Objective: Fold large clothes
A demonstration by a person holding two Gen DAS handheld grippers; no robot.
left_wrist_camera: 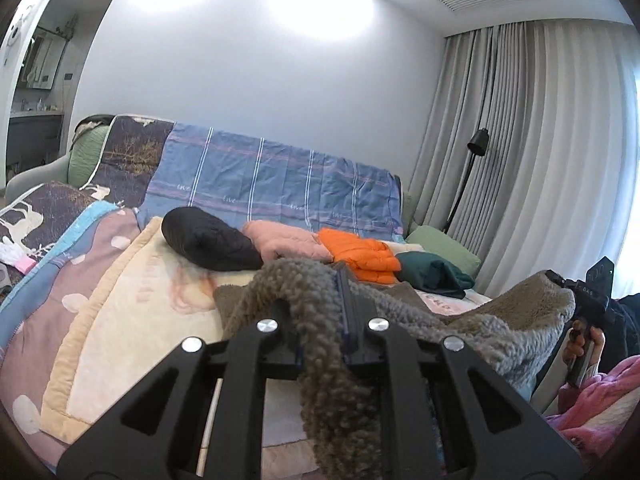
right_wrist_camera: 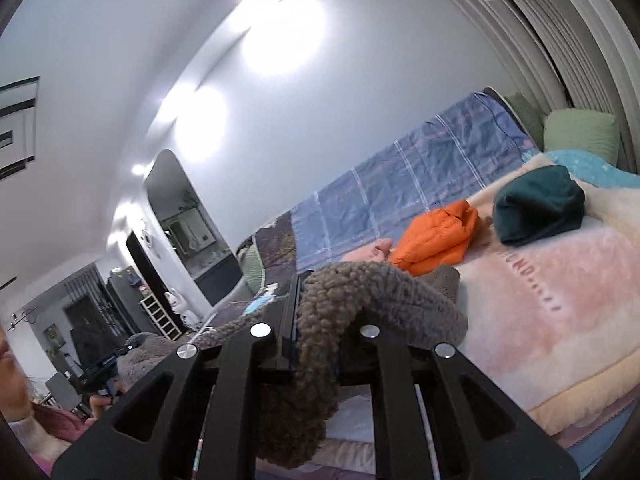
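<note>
The fleece jacket [left_wrist_camera: 516, 320] looked thick and limp, the kind of bulky sherpa pile that sags wherever it is not held and drags a little under its own weight. It would not slip easily; the curly surface gives fingers plenty to bite on. My guess was that the firmest holds were along the zipper edge and the hems, where the cloth is doubled and will not stretch out of shape.

It was a grey-brown garment with a nubbly, looped texture, and a dark zipper tape [left_wrist_camera: 345, 300] ran along the bunched edge. It hung lifted between the two tools, just above the pale pink-and-cream blanket [left_wrist_camera: 132, 292] that covered the sofa, with part of it trailing down onto that blanket.

The left gripper [left_wrist_camera: 320, 312] had its jaws pressed together on a fold of the fleece beside the zipper, with cloth spilling down over the front of the tool. The right gripper [right_wrist_camera: 320, 312] was likewise pinched tight on a thick roll of the same jacket, and the pile bulged over one finger.

Farther back on the blanket lay a row of garments that looked already folded: a black quilted one [left_wrist_camera: 208, 244], a pink one [left_wrist_camera: 284, 240], an orange puffer [left_wrist_camera: 360, 256] and a dark teal one [left_wrist_camera: 432, 274].
</note>
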